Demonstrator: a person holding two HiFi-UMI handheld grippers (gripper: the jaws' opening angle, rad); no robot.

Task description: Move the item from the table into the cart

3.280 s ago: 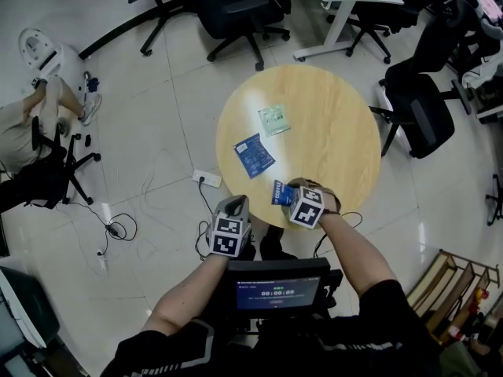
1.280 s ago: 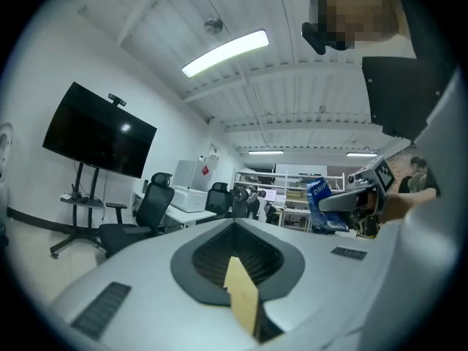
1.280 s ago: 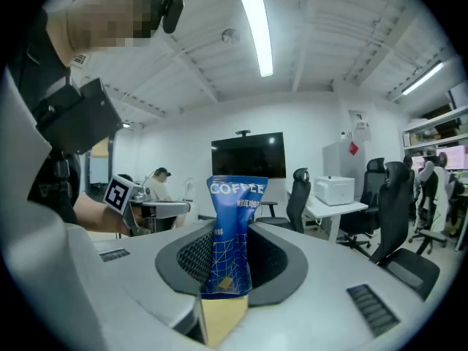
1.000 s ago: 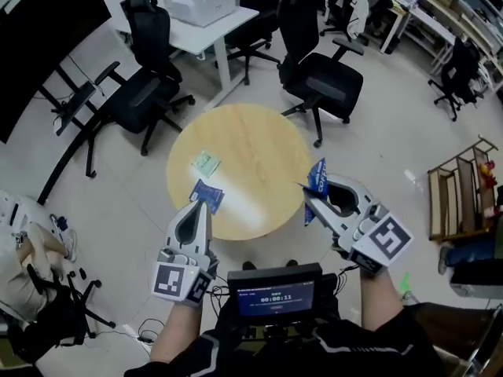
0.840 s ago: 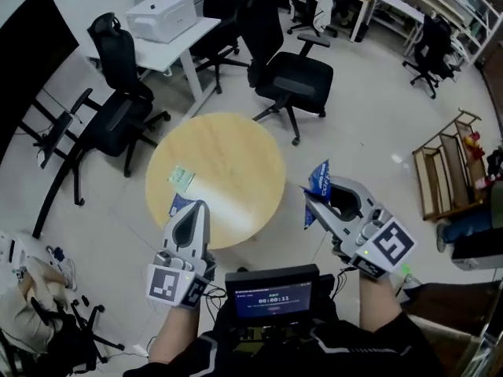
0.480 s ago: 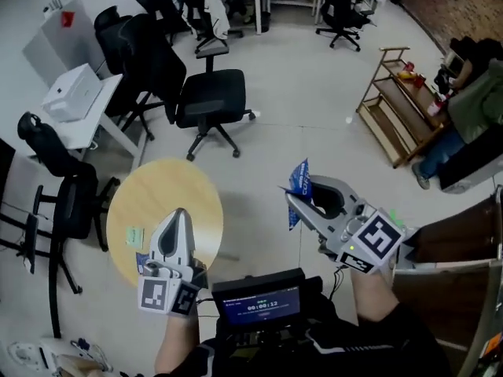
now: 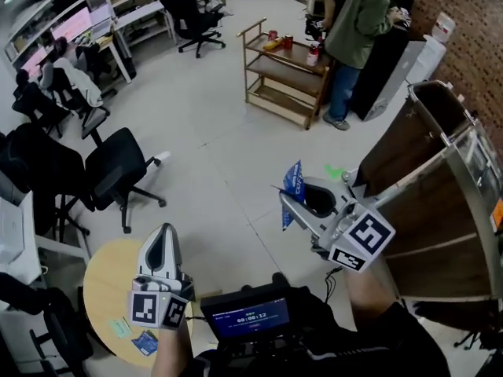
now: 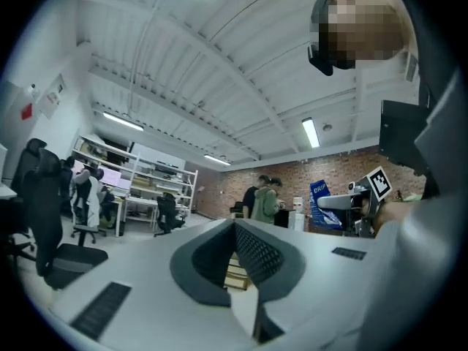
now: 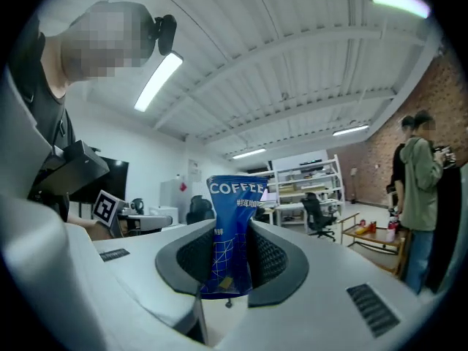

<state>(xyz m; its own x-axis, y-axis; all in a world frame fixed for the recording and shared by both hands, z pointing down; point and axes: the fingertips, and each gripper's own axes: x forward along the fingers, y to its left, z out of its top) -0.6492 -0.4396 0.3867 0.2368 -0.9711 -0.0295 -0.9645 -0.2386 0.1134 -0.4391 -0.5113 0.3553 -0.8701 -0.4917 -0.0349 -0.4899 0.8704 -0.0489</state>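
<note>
While the right claw point(image 7: 289, 204) is clamped on a blue packet point(image 7: 293, 184), the packet stands up between its pads, in the air above the floor point(image 7: 212, 132). Big white letters at the packet's top say COFFEE. In the left gripper view, the word DRIP shows on it too. The smaller writing under COFFEE is too tiny to read.

The left claw point(image 7: 163, 231) has its two sides pressed together with nothing between them. It shows over the round wooden table point(image 7: 98, 289), where a green packet point(image 7: 119, 327) and another blue packet point(image 7: 145, 342) lie.

The wooden cart point(image 7: 277, 71) stands well apart from the held packet, with cans point(image 7: 287, 42) on its top shelf. A person in a green jacket point(image 7: 357, 22) stands just beside the cart. A small screen point(image 7: 247, 317) shows numbers too small to read.
</note>
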